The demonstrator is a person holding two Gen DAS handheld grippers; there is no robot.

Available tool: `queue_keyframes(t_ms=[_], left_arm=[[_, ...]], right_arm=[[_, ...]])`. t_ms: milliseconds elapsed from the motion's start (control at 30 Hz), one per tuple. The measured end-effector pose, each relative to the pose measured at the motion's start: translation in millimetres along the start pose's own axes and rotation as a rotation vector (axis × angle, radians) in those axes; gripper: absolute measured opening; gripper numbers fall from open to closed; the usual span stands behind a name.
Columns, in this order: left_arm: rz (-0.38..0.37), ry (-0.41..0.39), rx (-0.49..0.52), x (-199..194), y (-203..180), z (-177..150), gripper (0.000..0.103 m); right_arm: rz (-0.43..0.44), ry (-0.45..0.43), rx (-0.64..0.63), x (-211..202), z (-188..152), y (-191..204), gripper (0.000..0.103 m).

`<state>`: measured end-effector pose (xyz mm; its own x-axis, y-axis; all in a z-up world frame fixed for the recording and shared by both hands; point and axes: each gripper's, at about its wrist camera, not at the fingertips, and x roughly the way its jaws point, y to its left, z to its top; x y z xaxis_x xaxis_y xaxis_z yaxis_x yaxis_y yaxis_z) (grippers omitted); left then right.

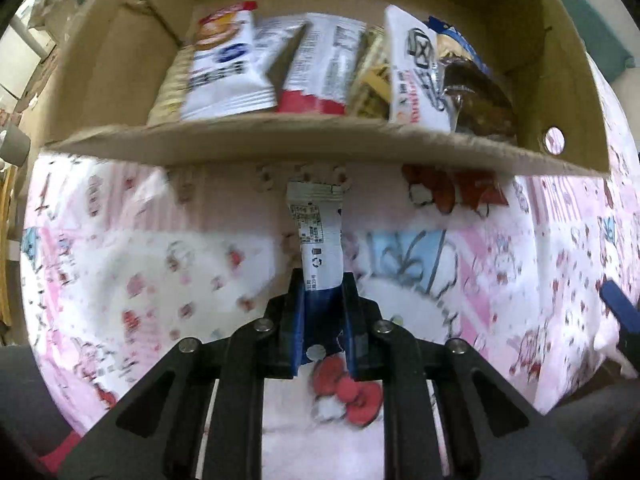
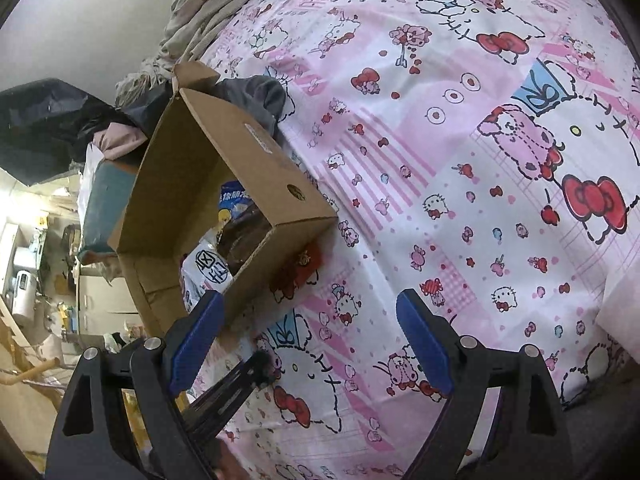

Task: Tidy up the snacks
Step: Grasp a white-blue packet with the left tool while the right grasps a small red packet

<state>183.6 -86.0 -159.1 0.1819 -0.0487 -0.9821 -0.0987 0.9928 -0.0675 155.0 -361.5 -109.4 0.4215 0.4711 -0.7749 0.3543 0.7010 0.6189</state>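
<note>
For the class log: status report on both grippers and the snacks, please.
Left gripper shut on white snack packet, short of cardboard box. Right gripper open, empty. Box front wall between packet and packed snacks.

The box (image 1: 280,140) at the frame's top was matt corrugated cardboard; its snack packets (image 1: 228,64) were glossy plastic film; the bedsheet (image 2: 440,160) was printed cloth.
</note>
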Motion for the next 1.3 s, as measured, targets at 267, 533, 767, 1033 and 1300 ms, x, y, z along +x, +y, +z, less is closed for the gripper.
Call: queue_keyframes(t_ms=[267,533,767,1033,1300], left_arm=[[-0.008,-0.068,0.12,-70.3,49.5,-27.4,0.013],[-0.051,-0.168,0.012,-89.8,84.2,-40.0,0.013],[-0.092,-0.196,-0.018,-99.0,93.1,-39.8,0.013],[-0.101,-0.217,-0.041,-106.8,95.4,-37.7,0.013],[-0.077,-0.234,-0.043,-109.7,97.7,-36.7,0.013]], right_arm=[[-0.146,0.005,-0.122,10.5,-10.5,8.1,0.09],[-0.251,0.147,-0.399,78.9,-45.3,46.4,0.09],[-0.412,0.03,-0.651,109.9,-52.8,74.6,0.088],[-0.486,0.019,-0.746,146.1,-46.9,82.0,0.075],[-0.441,0.021,-0.786,157.7,-37.6,97.1,0.036]])
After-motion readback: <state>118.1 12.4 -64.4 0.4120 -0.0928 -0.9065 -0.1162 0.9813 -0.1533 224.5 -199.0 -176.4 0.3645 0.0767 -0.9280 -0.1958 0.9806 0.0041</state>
